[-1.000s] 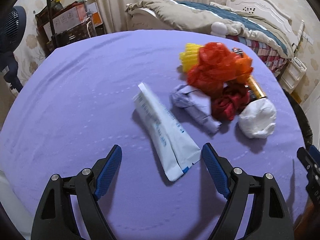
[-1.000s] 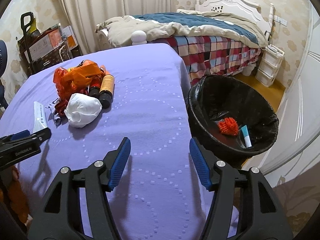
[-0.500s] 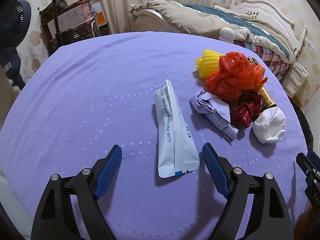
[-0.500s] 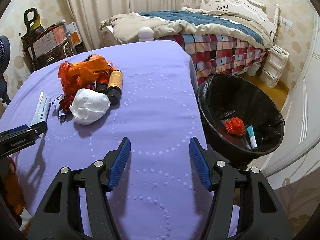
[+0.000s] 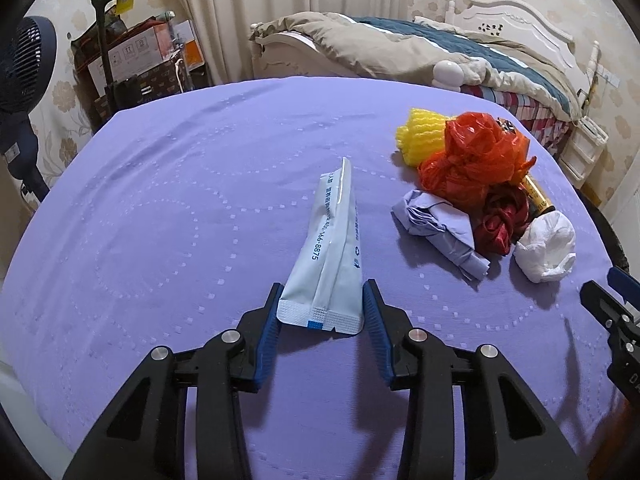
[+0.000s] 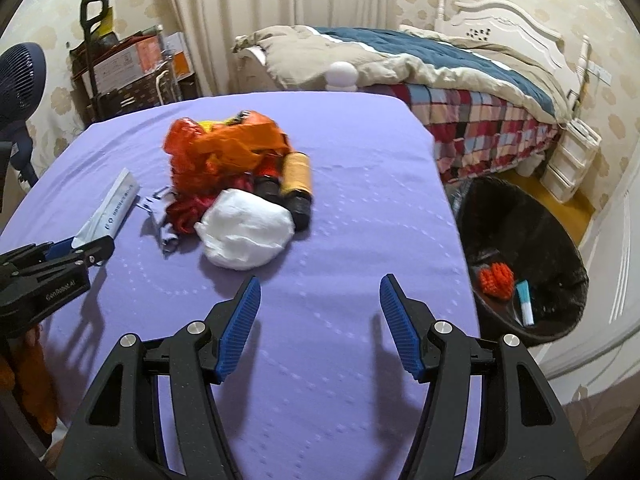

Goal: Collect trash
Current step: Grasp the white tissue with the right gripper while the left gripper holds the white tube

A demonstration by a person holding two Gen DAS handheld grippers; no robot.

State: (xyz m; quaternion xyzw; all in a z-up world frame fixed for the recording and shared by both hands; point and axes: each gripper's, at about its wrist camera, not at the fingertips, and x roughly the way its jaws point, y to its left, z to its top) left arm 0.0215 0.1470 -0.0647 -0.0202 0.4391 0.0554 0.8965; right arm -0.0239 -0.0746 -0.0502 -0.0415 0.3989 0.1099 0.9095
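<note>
Both left gripper (image 5: 322,312) fingers (image 5: 269,330) flank white packet (image 5: 328,264) near end.

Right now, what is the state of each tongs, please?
Left tongs: closed on the end of the white packet.
Right tongs: open, holding nothing, above the purple table.

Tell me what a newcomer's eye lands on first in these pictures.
The heap of bright trash on the purple table: an orange-red plastic bag over a yellow foam net, with a white wad beside it. Nearer, the left gripper brackets the end of a pale blue pouch. Off the table's right edge stands a black-lined bin.
</note>
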